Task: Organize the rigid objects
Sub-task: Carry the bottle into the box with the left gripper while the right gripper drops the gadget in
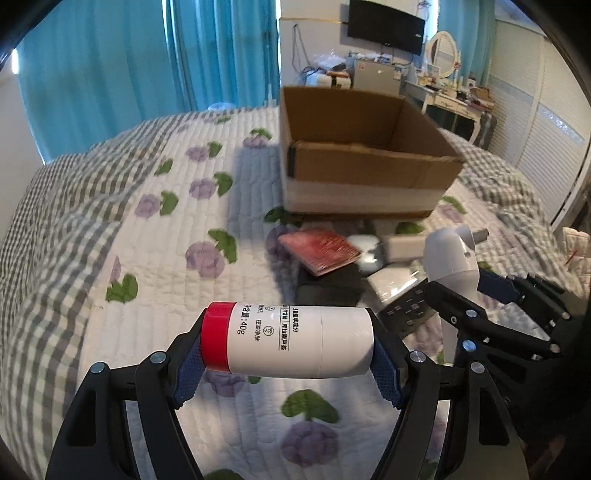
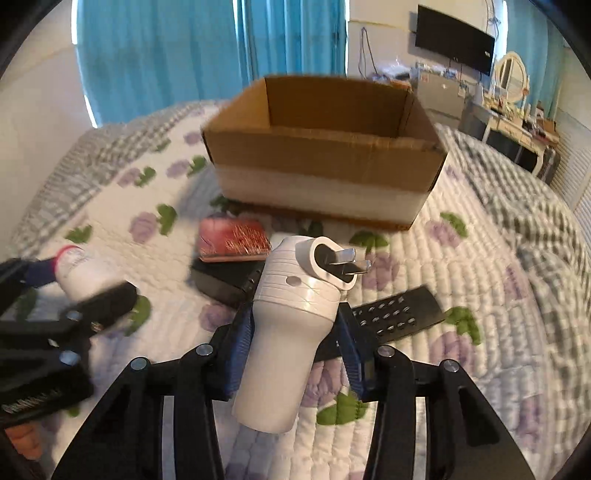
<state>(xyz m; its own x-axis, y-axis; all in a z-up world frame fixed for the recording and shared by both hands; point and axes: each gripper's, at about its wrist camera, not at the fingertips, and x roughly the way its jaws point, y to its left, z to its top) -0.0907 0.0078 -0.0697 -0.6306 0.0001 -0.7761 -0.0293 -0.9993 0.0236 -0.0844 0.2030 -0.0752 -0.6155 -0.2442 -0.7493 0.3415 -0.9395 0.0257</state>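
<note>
My left gripper is shut on a white bottle with a red cap, held sideways above the bed. My right gripper is shut on a white plug-shaped device with two metal prongs; it also shows in the left wrist view. An open cardboard box stands on the bed beyond both grippers, also in the right wrist view. On the quilt before the box lie a red booklet, a black remote and a black flat box.
The bed has a quilt with purple flowers and a grey checked border. Teal curtains hang behind. A dresser with a mirror and a wall TV stand at the far right.
</note>
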